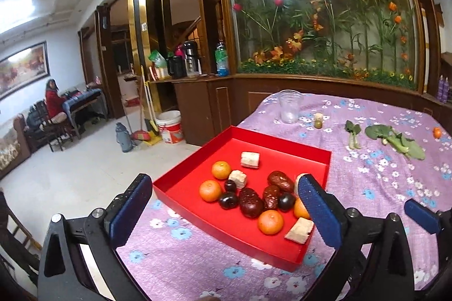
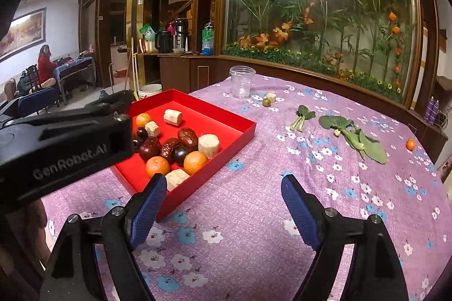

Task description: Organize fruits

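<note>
Nearest in the left wrist view, the left gripper (image 1: 226,199) has its jaws spread wide and nothing is between them; it hangs over the near edge of the red tray (image 1: 285,144). In the right wrist view the right gripper (image 2: 223,189) is also spread and empty, above the purple flowered cloth of the tabletop (image 2: 254,230), just beside the tray's near corner.

Inside the tray lie four mandarins, one of them (image 1: 270,222) close to the near wall, with dark red jujubes (image 1: 250,202), dark plums (image 1: 228,200) and pale cut pieces like sugarcane (image 1: 299,230) touching one another in a loose group. One pale piece (image 1: 250,159) lies alone, further back in the tray.

Beyond the tray, on the cloth, two bok choy greens (image 2: 353,137) lie flat, the smaller one (image 2: 302,116) to the left. Another mandarin (image 2: 411,144) sits well apart near the right edge of the tabletop. Further back stand a small green fruit (image 2: 266,102) touching a pale piece (image 2: 271,97), and a clear plastic cup (image 2: 241,82), upright
</note>
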Demonstrator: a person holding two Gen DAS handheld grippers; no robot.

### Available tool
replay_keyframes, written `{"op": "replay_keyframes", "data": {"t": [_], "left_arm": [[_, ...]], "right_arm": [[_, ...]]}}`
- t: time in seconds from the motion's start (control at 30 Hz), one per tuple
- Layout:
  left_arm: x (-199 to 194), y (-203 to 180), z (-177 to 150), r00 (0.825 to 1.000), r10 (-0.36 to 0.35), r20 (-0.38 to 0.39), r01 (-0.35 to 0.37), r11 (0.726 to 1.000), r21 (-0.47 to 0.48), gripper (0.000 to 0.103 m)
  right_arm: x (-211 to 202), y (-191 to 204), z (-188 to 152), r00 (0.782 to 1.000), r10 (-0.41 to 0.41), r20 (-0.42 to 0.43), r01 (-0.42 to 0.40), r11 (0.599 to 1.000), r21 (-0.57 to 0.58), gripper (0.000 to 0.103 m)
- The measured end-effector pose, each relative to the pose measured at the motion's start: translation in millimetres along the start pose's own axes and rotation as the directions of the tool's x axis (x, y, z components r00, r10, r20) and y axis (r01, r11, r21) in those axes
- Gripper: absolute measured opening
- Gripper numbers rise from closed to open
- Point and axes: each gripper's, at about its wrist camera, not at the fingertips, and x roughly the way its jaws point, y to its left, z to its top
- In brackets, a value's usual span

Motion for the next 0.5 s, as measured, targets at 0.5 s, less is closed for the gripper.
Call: {"op": "replay_keyframes", "data": {"t": [0.5], "left_arm": [[15.8, 8.1, -3.4, 0.993, -0.093, -0.066, 0.09, 0.995, -0.047, 0.103]], "right_arm": [[0.9, 19.2, 5.1, 0.999, 0.037, 0.009, -0.037, 0.998, -0.049, 0.092]]}}
